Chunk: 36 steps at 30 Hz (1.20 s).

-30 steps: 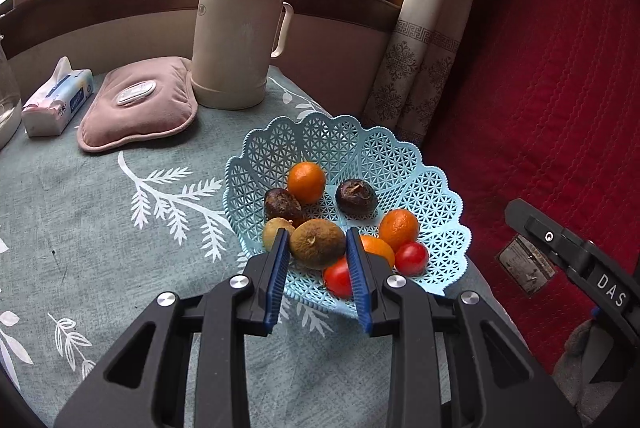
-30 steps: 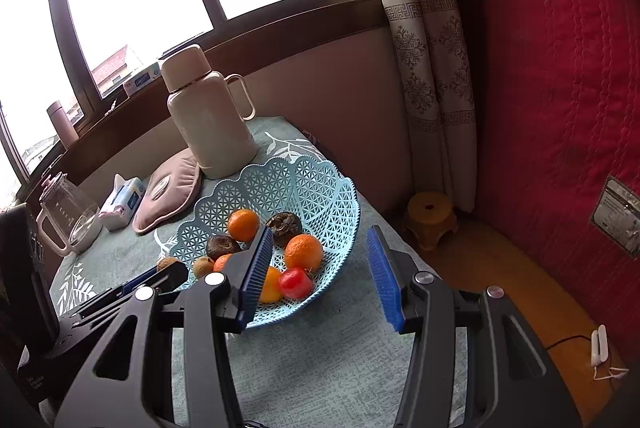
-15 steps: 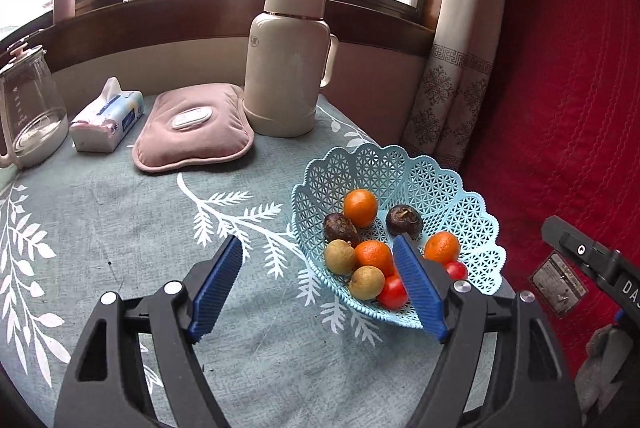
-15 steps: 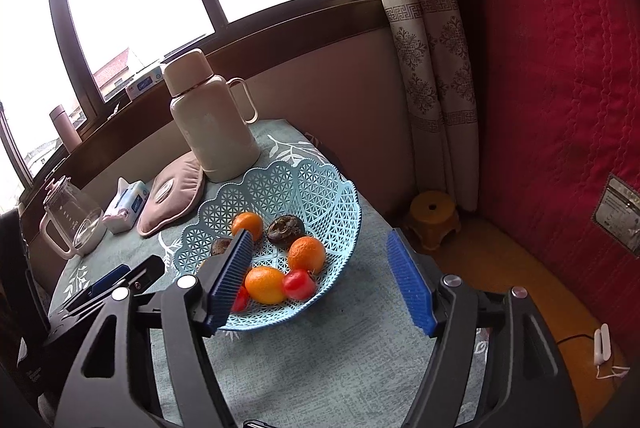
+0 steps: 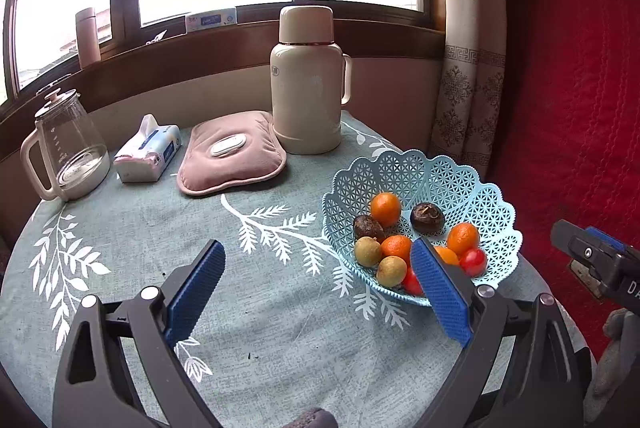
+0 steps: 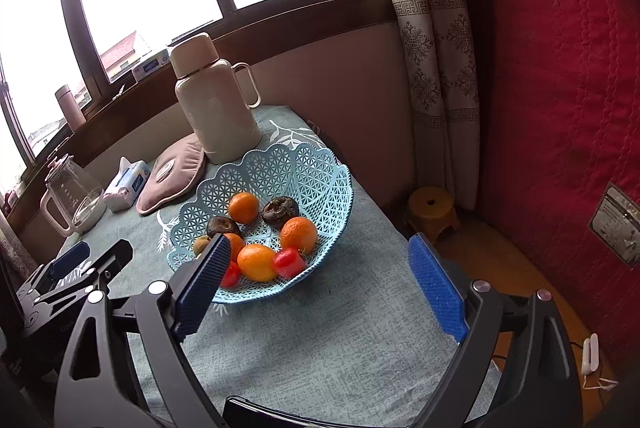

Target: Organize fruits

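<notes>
A light-blue lattice basket (image 5: 400, 164) stands on the table's right side and holds oranges (image 5: 385, 208), dark brown fruits (image 5: 427, 217), yellow-brown fruits (image 5: 391, 271) and red tomatoes (image 5: 473, 261). My left gripper (image 5: 317, 248) hovers above the tablecloth just left of the basket; its jaws are opening wide with nothing between them. My right gripper (image 6: 319, 241) hangs over the basket's (image 6: 280, 164) near right side, its jaws also opening and holding nothing. Each gripper shows at the edge of the other's view: the right gripper (image 5: 596, 260) and the left gripper (image 6: 76, 268).
Behind the basket stand a cream thermos (image 5: 306, 84), a pink pad (image 5: 232, 152), a tissue pack (image 5: 146, 148) and a glass kettle (image 5: 66, 148). A red quilted cover (image 5: 568, 68) rises right of the table. A yellow stool (image 6: 432, 208) sits on the floor.
The left gripper, earlier closed around a brownish fruit over the basket, has opened wide and drawn back and up; the fruit lies in the basket. The right gripper has opened wider in place.
</notes>
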### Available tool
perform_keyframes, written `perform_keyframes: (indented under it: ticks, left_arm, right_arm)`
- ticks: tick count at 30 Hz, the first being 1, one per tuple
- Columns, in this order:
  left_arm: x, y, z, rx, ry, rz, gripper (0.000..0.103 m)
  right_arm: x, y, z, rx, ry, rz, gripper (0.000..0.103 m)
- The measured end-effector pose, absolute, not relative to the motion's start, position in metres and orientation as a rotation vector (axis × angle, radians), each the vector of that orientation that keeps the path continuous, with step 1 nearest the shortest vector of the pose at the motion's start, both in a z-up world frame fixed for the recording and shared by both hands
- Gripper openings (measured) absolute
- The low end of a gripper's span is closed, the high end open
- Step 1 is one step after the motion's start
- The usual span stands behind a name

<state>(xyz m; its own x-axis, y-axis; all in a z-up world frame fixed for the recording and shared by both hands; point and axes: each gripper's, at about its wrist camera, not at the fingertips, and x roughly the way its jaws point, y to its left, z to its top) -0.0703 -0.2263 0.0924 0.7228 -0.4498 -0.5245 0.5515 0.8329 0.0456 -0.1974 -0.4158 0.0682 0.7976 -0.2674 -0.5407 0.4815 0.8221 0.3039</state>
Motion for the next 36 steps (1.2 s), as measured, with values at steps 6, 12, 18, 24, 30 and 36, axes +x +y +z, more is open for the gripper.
perform_keyframes:
  ticks: [6,12,18,24,30,36]
  left_arm:
    - [-0.082,-0.225,0.096,0.239,0.486,-0.523,0.093]
    - [-0.091,-0.223,0.100,0.259,0.453,-0.510,0.093]
    - [-0.097,-0.222,0.102,0.278,0.424,-0.483,0.093]
    - [-0.101,-0.223,0.102,0.290,0.416,-0.471,0.093]
    - [-0.104,-0.222,0.103,0.300,0.412,-0.458,0.093]
    - [-0.105,-0.220,0.101,0.296,0.417,-0.455,0.093]
  right_arm:
    - [-0.193,-0.404,0.069,0.397,0.519,-0.396,0.092]
    - [-0.191,-0.393,0.071,0.346,0.525,-0.383,0.095]
    - [-0.191,-0.389,0.073,0.329,0.527,-0.372,0.095]
    - [-0.189,-0.387,0.074,0.312,0.531,-0.364,0.098]
    - [-0.187,-0.377,0.070,0.234,0.554,-0.389,0.100]
    - [-0.183,-0.371,0.066,0.183,0.572,-0.415,0.100]
